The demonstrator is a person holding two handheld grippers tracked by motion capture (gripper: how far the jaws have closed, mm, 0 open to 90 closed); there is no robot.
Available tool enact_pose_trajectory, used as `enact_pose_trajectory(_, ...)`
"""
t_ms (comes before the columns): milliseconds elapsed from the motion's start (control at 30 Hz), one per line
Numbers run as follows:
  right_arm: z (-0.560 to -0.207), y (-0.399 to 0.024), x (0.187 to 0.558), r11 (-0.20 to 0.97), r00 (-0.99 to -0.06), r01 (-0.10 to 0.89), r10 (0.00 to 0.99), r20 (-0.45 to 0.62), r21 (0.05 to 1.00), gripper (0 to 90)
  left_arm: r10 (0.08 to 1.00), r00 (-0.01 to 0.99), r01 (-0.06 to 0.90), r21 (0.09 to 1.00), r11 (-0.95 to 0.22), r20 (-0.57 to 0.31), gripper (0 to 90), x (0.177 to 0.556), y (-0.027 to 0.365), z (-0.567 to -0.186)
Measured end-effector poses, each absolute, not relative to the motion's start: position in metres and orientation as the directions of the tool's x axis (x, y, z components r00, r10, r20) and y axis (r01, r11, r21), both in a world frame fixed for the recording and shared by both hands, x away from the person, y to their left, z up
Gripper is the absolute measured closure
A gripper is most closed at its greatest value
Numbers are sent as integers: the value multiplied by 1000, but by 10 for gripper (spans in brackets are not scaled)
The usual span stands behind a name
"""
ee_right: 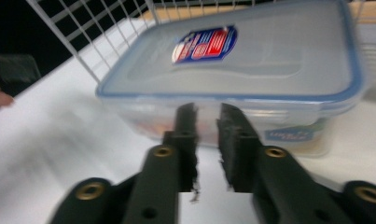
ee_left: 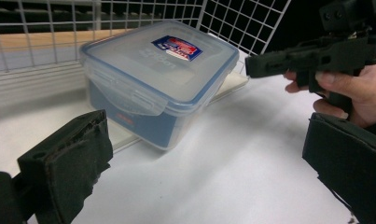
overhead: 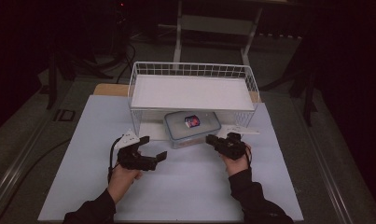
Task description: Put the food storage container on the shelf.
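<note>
The left gripper (overhead: pixel 154 150) rests low over the pale blue table mat (overhead: pixel 185 191) with its 2 black padded jaws spread wide apart and nothing between them; in the left gripper view 1 pad (ee_left: pixel 69 163) sits at the lower left and the other at the lower right, with bare mat across the gap. The right gripper (overhead: pixel 212 139) has its 2 jaws drawn almost together, a narrow slit left between the pads (ee_right: pixel 188 135), and no object is clamped in that slit. Its tips point at the near side wall of the clear rectangular plastic food container with a blue-rimmed snap lid and a red and blue label (overhead: pixel 191 128), close to the wall; whether they touch it cannot be told. The container stands on the mat, lid closed, partly under the white wire rack with a flat white shelf (overhead: pixel 192 91), its front end projecting toward the person. The left gripper is just beside the container's front left corner, apart from it; the right gripper is at the front right corner. The container lies between the 2 grippers. Each hand grips its tool from below, dark sleeves entering from the bottom edge of the high view.
</note>
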State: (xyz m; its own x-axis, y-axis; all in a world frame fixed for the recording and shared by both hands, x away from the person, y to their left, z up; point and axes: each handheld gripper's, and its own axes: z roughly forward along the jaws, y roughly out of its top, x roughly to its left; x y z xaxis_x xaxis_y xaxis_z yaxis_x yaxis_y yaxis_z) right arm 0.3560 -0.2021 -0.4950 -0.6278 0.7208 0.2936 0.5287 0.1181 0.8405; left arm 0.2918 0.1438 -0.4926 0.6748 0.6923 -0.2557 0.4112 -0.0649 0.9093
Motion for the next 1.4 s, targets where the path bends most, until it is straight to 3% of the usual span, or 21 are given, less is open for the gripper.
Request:
enact_pose_trajectory(33, -498, -198, 356, 135, -635, 535, 715, 291, 834, 864, 690, 677, 415, 907, -72, -255, 12, 290, 144, -494)
enact_pose_trajectory(133, -500, -194, 356, 150, -639, 535, 716, 282, 831, 898, 690, 680, 411, 908, -79, -248, 12, 288, 144, -495)
enact_pose_trajectory(1400, -508, -135, 390, 155, -621, 513, 746, 241, 844, 899, 703, 679, 371, 925, -83, -210, 12, 286, 146, -494)
